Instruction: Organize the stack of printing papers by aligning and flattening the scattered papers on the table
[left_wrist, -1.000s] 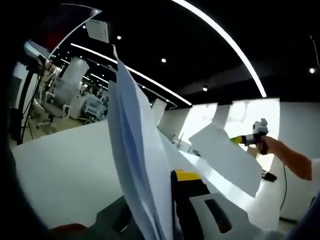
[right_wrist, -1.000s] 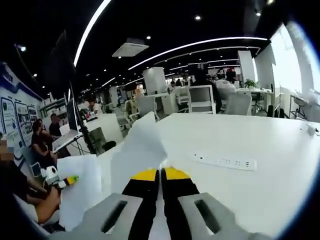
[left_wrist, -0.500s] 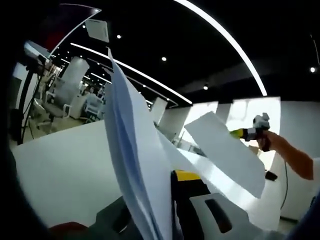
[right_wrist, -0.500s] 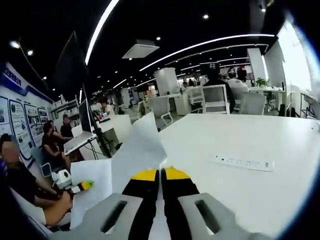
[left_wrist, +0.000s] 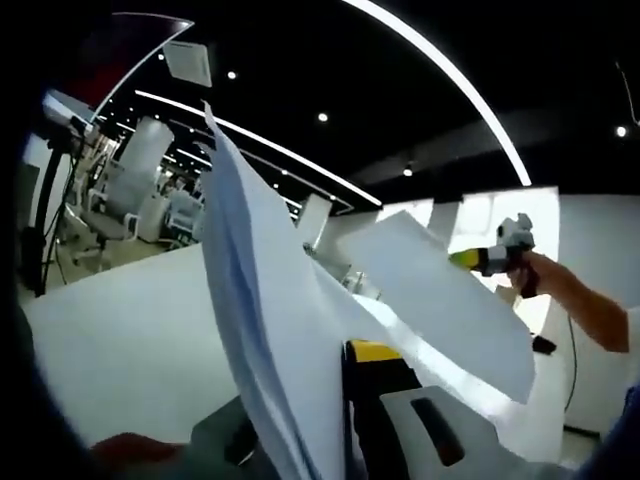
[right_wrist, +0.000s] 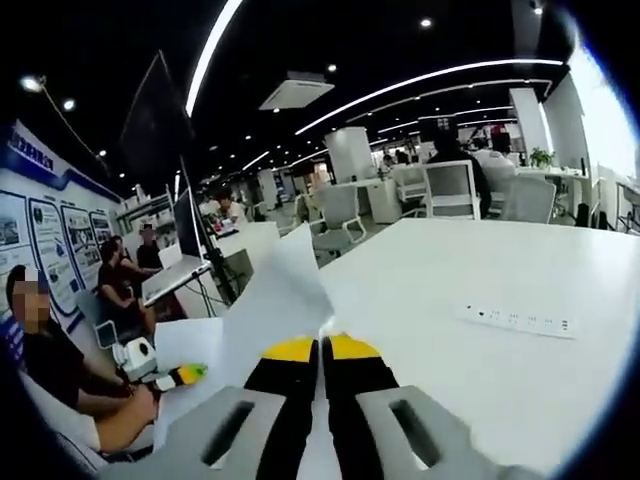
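In the left gripper view, a white table (left_wrist: 120, 340) is seen at the left, and a bundle of papers (left_wrist: 270, 330) stands on edge at the middle, raised clear of the table and pinched low down by the left gripper (left_wrist: 345, 400), whose jaws are closed on them. Further right, a single sheet (left_wrist: 440, 300) slants upward, held at its far corner by the right gripper (left_wrist: 470, 259), which is carried in a hand (left_wrist: 530, 275) at the right.

In the right gripper view, the left gripper (right_wrist: 190, 374) is seen at the lower left, yellow-tipped, against the edge of the papers (right_wrist: 185, 350). At the middle, the sheet (right_wrist: 275, 305) rises from the right gripper (right_wrist: 321, 350), whose jaws are pressed together on it. A power strip (right_wrist: 518, 320) lies on the table (right_wrist: 450, 350) at the right.
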